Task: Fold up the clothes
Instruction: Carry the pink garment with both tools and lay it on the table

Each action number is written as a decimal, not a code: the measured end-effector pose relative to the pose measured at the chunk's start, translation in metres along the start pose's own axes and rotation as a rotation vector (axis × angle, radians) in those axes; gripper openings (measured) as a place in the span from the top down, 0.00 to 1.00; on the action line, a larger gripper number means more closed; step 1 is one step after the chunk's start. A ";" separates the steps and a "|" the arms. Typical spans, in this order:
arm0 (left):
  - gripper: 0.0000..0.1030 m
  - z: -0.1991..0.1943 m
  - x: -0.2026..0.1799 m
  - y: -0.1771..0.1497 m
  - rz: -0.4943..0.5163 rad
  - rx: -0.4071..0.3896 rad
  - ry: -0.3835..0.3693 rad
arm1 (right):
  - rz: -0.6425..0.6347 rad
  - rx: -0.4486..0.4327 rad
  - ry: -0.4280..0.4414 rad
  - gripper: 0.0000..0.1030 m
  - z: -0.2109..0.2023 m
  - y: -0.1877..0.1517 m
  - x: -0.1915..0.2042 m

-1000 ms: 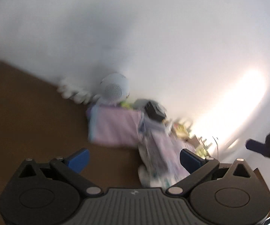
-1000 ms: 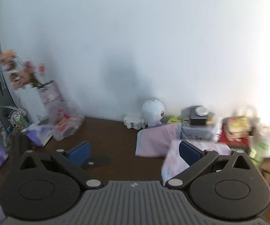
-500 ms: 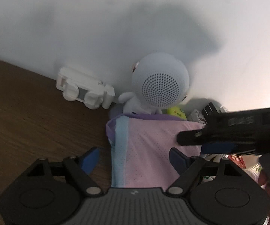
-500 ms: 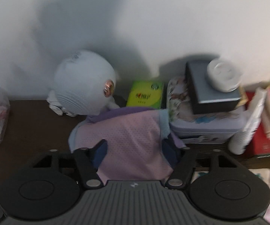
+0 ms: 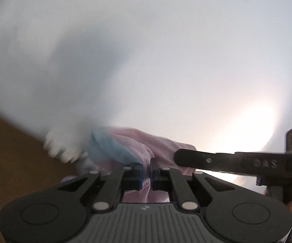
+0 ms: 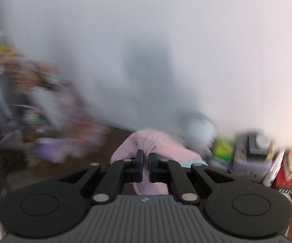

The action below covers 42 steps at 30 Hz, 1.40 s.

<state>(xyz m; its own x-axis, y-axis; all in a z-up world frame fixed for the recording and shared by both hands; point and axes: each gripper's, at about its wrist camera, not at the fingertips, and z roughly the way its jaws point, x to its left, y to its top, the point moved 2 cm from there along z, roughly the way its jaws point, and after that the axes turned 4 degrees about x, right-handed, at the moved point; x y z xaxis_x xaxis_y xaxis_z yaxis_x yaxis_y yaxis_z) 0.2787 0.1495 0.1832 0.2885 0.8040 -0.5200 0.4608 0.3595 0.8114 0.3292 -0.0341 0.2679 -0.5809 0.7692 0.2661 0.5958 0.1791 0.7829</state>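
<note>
The pink mesh fabric garment with a light-blue band [image 5: 125, 149] bunches at the lower centre of both views, lifted above the brown wooden tabletop [image 5: 14, 151]. The left claw [image 5: 146, 168] is pressed together, pinching the cloth by its blue band. The right claw [image 6: 145, 162] is likewise pinched tight on a pink fold [image 6: 156, 143]. Blurred clutter sits at the right view's edges.

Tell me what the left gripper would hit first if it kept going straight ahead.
Probably the white wall. The left gripper, shut on the pink mesh garment, has only that held cloth directly ahead; depth is blurred.
</note>
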 end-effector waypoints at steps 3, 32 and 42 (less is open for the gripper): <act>0.95 -0.096 -0.070 -0.001 0.126 -0.102 -0.087 | -0.097 -0.130 0.027 0.96 -0.120 -0.021 0.050; 0.15 -0.250 -0.099 -0.357 0.173 0.216 0.436 | -0.026 -0.019 -0.180 0.22 -0.233 -0.478 0.088; 0.57 -0.223 -0.129 -0.389 0.346 0.287 0.478 | -0.046 -0.042 -0.187 0.32 -0.193 -0.496 0.085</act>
<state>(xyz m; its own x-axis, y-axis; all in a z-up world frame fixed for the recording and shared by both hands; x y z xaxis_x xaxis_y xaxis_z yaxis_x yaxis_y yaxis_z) -0.1252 0.0118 -0.0059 0.0860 0.9962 -0.0122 0.6332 -0.0452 0.7727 -0.1227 -0.1761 0.0107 -0.4913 0.8622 0.1236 0.5449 0.1935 0.8159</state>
